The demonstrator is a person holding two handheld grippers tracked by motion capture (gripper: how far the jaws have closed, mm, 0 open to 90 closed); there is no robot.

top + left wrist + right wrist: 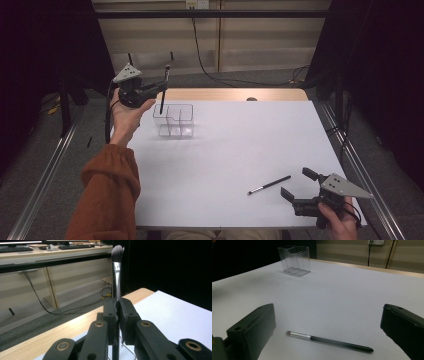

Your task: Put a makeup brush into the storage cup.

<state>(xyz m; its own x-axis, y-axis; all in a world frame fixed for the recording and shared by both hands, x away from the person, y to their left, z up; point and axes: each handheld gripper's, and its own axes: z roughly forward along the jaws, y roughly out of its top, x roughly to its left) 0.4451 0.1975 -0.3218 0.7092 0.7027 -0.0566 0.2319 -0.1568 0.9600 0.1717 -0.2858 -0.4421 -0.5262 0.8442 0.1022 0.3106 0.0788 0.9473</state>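
Note:
My left gripper is raised over the table's far left, shut on a black-handled makeup brush that stands upright with its bristles on top. In the left gripper view the jaws are pressed together on the brush just below its silver ferrule. The handle's lower end hangs at the left rear rim of a clear plastic organizer; I cannot tell whether it is inside. A second brush lies flat on the white table near the front right. My right gripper rests just right of it, open, with that brush lying between and ahead of its jaws.
The white table top has a wooden strip along its far edge. In the right gripper view the organizer stands far off, its compartments holding nothing. Dark curtains flank both sides, and cables run across the floor behind the table.

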